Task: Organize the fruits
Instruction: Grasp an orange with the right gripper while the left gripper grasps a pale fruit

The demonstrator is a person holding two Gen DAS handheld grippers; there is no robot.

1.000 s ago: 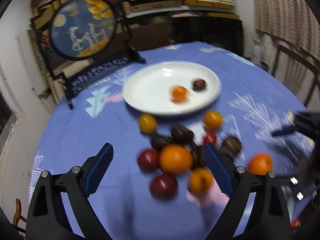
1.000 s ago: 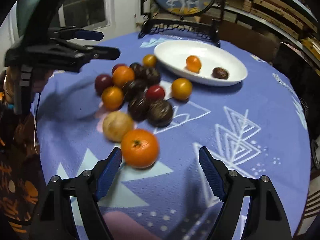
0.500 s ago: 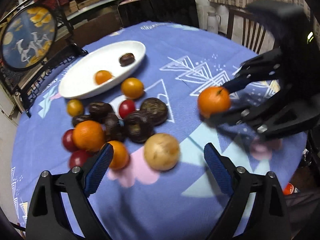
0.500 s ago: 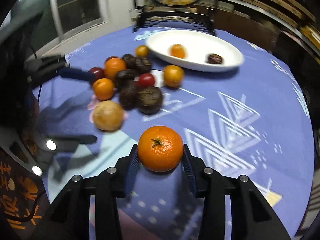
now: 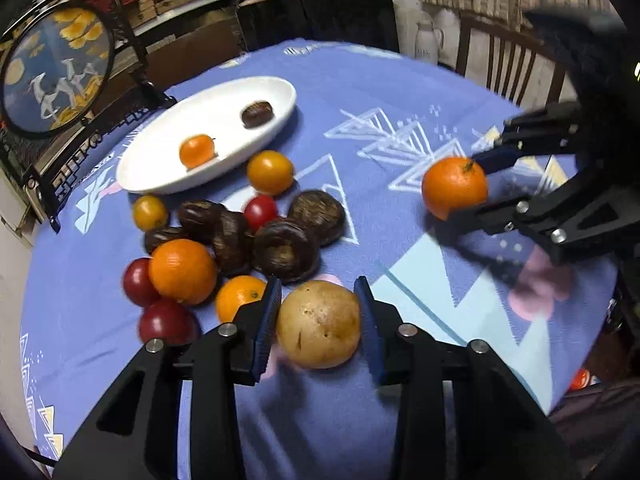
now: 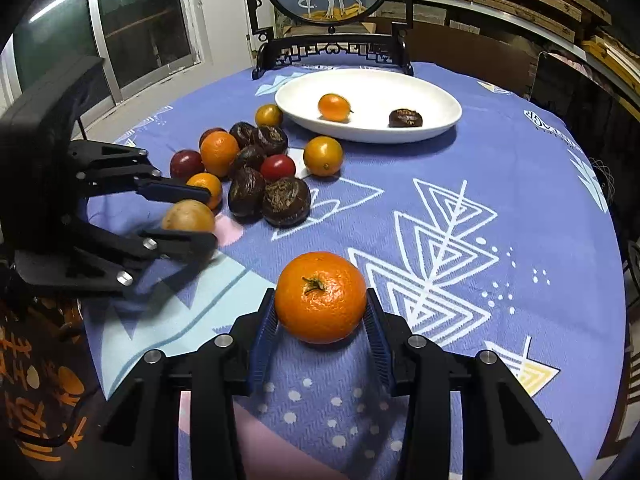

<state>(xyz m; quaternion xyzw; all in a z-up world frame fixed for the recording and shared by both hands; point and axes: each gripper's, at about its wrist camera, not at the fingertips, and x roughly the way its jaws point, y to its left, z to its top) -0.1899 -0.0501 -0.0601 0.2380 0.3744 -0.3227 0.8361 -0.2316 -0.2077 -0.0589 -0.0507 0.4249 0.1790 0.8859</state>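
Observation:
My left gripper [image 5: 318,322] is shut on a tan round fruit [image 5: 318,324], low over the blue tablecloth; it also shows in the right wrist view [image 6: 188,216]. My right gripper [image 6: 320,316] is shut on a large orange mandarin [image 6: 320,296], held above the cloth; it shows in the left wrist view [image 5: 454,188] too. A pile of oranges, red tomatoes and dark brown fruits [image 5: 224,236] lies next to the white oval plate [image 5: 168,152]. The plate [image 6: 432,92] holds a small orange fruit [image 6: 334,107] and a dark fruit [image 6: 405,118].
A round framed deer screen on a black stand [image 6: 330,12] sits behind the plate at the table's far edge. A wooden chair [image 5: 516,68] and stacked boxes stand beyond the table. A window [image 6: 120,20] is at the left.
My left gripper has closed around the tan fruit. My right gripper, holding the mandarin, has stayed raised and shifted slightly toward the table's middle.

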